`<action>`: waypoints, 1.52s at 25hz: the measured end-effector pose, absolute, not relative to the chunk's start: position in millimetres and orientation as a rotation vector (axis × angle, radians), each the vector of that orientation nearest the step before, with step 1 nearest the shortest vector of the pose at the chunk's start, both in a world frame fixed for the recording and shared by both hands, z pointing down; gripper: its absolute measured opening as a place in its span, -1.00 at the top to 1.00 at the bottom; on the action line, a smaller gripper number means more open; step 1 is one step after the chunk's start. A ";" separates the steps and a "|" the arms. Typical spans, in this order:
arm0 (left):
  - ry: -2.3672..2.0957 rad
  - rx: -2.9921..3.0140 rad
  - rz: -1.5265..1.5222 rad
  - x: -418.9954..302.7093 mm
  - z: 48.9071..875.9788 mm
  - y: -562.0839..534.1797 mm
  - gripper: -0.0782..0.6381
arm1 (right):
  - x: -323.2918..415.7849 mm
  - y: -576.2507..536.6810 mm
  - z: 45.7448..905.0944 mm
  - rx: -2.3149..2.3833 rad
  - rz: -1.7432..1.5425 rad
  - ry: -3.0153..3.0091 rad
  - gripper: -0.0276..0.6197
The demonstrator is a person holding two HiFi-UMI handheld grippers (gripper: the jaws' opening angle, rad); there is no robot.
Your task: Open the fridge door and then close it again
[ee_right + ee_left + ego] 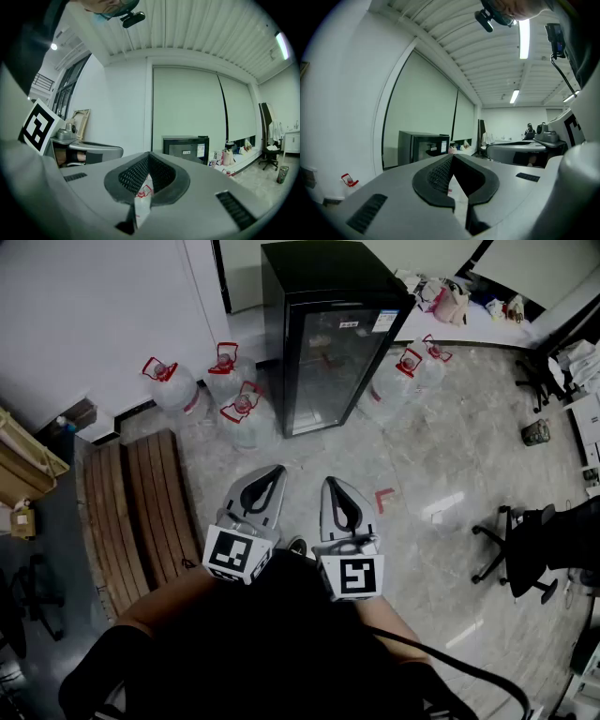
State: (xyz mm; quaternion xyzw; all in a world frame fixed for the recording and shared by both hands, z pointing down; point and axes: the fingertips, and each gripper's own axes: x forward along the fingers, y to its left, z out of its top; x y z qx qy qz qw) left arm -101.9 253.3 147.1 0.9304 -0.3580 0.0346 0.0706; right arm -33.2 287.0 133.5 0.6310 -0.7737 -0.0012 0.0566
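Both the left gripper (269, 474) and the right gripper (335, 486) have their jaws pressed together on nothing. Bare floor (314, 451) lies open ahead of them up to the fridge (328, 343), a black cabinet with its glass door shut. Water jugs (236, 399) crowd both its sides, and wooden slats (141, 502) lie left of the left gripper.

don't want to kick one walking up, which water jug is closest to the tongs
The jug just left of the fridge, the frontmost of the three on that side; all the others stand farther back.
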 end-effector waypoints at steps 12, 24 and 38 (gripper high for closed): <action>-1.118 2.783 0.125 -81.8 153.2 244.8 0.76 | -13.2 276.6 139.8 1.883 0.024 -2.390 0.87; -1.165 2.803 0.090 -67.9 184.7 152.1 0.75 | 28.0 201.0 176.9 1.900 0.179 -2.369 0.87; -1.044 2.795 0.212 -48.6 306.7 -73.1 0.50 | 45.5 2.7 256.1 2.041 0.176 -2.244 0.87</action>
